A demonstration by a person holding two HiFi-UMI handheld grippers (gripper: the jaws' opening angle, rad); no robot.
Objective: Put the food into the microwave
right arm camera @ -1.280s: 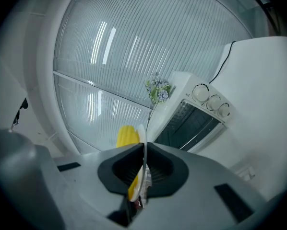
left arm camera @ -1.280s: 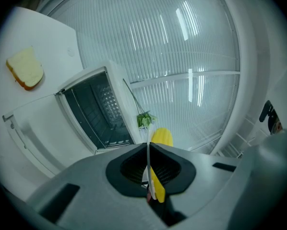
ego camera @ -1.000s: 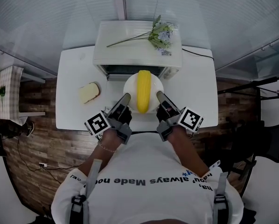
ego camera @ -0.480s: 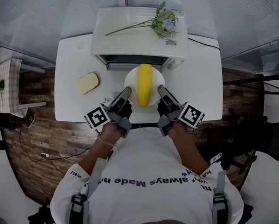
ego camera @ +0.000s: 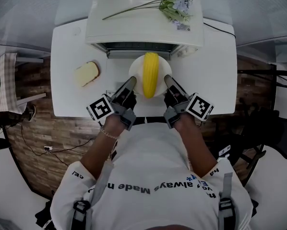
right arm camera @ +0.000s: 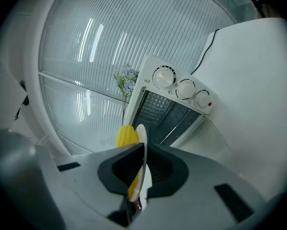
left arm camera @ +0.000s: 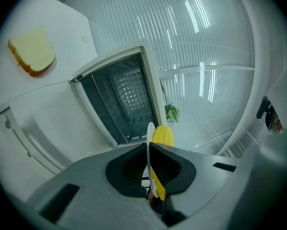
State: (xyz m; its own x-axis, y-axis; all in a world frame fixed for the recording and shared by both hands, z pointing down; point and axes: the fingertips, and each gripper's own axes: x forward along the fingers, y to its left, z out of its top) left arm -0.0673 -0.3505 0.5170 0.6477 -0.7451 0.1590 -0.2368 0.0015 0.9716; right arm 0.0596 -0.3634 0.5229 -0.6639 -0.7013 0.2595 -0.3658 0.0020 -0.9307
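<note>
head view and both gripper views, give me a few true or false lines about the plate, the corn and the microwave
1. The left hand-held gripper and the right hand-held gripper are each shut on the rim of the plate. True.
2. The door of the microwave is shut. False: it is open, and both gripper views look into the dark inside.
3. The corn lies on the plate. True.
4. The bread shares the plate with the corn. False: it lies on the table, to the left of the plate and apart from it.
5. Flowers lie on top of the microwave. True.
</note>
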